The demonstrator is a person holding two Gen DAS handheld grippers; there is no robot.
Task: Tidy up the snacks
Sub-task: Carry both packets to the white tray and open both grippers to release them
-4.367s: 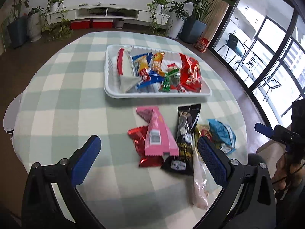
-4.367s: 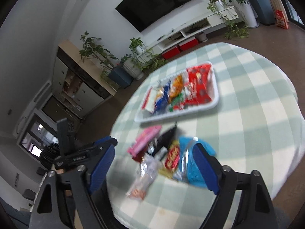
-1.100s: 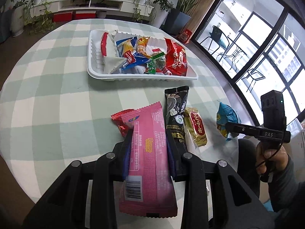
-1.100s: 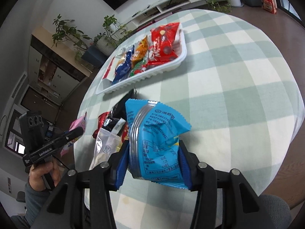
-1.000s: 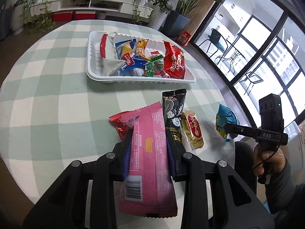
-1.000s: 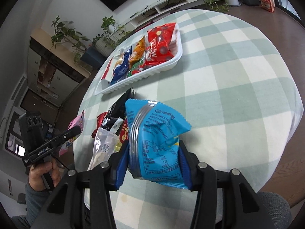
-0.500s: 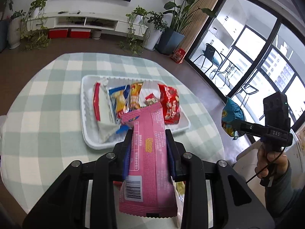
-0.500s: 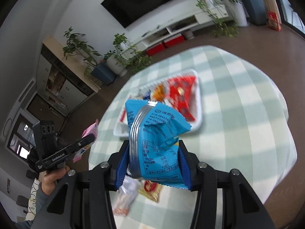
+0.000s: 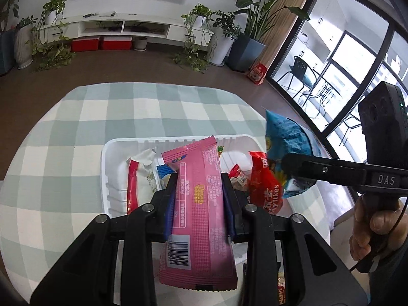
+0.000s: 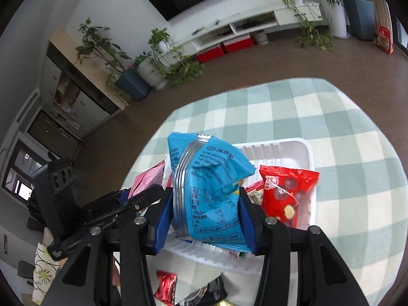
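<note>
- Left gripper [image 9: 199,199] clamped on the pink pack [image 9: 197,204], hanging over the near-middle of the white tray [image 9: 109,178].
- Right gripper [image 10: 204,211] clamped on the blue bag [image 10: 206,191], hanging over the tray's near edge, beside the red bag [image 10: 285,193] that lies inside.
- Tray already crowded: red-and-white pack [image 9: 136,178] to the left, small wrappers in the middle, red bag to the right. Little bare floor visible except the far strip.
- Risk of collision: both grippers close together above the same tray; a careless simultaneous drop likely to knock one against the other.
- Risk of overhang: pink pack long, its tail reaching back past the near rim; if released here, likely to tip out onto the checked cloth [image 9: 63,127].
- Risk of bounce: blue bag puffy and light; if let go from this height, likely to roll off the heap rather than settle.
- Risk of shoving: lowering too far into the pile could push lying snacks over the low rim or slide the light tray on the cloth.
- Risk of snagging: crinkly film may cling to the blue pads [image 10: 163,216] on release and lift away again.
- More snacks left on the cloth near the tray, among them a small red wrapper [image 10: 165,288] and a dark pack [image 10: 209,293]; job likely far from finished.
</note>
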